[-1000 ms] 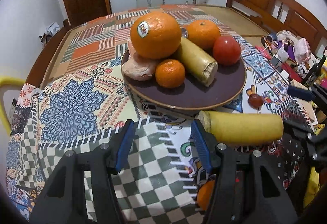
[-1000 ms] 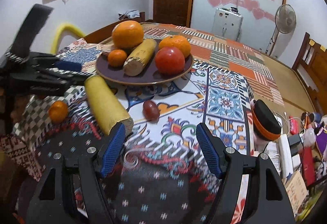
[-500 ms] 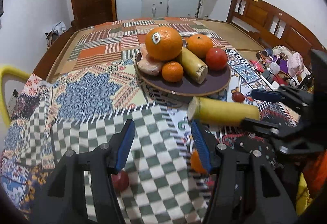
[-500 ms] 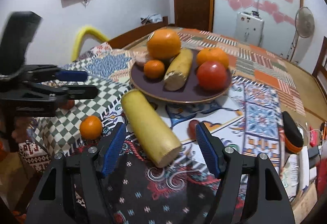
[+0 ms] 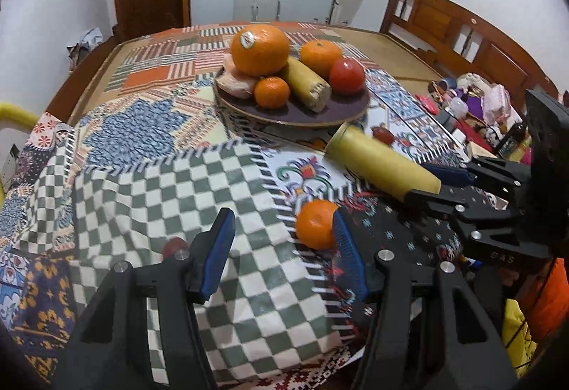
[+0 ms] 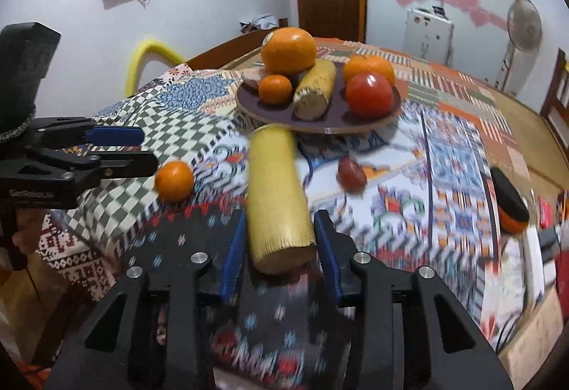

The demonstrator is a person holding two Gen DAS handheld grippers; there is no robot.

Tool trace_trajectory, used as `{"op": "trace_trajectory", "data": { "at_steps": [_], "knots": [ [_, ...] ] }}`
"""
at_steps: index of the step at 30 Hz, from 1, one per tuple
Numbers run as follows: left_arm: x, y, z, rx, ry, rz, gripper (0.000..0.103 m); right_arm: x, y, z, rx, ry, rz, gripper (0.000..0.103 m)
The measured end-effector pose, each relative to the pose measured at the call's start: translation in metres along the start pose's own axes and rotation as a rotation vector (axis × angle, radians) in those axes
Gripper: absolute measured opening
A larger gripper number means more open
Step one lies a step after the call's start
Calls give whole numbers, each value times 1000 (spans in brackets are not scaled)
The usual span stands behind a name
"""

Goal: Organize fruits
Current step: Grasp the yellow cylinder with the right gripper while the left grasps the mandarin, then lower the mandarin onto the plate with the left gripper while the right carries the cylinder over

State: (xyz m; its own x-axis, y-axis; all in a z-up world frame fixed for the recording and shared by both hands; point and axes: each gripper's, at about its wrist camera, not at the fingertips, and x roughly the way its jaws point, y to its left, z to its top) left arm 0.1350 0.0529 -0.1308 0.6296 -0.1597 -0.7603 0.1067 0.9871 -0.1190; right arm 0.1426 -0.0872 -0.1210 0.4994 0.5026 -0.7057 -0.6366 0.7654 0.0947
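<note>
A dark round plate (image 5: 341,112) (image 6: 355,126) holds a big orange (image 5: 259,48), two smaller oranges, a red tomato (image 5: 346,75) and a yellow cylinder. A second yellow cylinder (image 6: 275,190) (image 5: 380,165) lies on the cloth in front of the plate. My right gripper (image 6: 279,240) is open, its jaws on either side of the cylinder's near end. My left gripper (image 5: 284,247) is open and empty above the checked cloth; a small loose orange (image 5: 314,224) (image 6: 174,180) lies just beyond its right finger.
A small dark red fruit (image 6: 351,173) lies on the cloth right of the cylinder, another (image 5: 174,246) near my left finger. Clutter covers the table's right edge (image 5: 473,105). A yellow chair back (image 6: 149,59) stands at the left. The near table edge drops off below.
My right gripper has moved in around the yellow cylinder's near end. My left gripper has drawn back toward the near edge, so the loose orange now shows by its right finger.
</note>
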Motion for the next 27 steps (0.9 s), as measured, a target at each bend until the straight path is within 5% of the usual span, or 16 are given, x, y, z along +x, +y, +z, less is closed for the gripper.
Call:
{"op": "trace_trajectory", "data": {
  "at_steps": [14,21,27],
  "knots": [
    [22,-14,-5,19,31,-46,57,3,0,26,-17,13,7,35],
    [31,-9,-1,6,27,-64,39,32,0,46,-50,55,13,35],
    [34,-9,3,12,21,-84,34,51,-3,46,-36,94,23,36]
  ]
}}
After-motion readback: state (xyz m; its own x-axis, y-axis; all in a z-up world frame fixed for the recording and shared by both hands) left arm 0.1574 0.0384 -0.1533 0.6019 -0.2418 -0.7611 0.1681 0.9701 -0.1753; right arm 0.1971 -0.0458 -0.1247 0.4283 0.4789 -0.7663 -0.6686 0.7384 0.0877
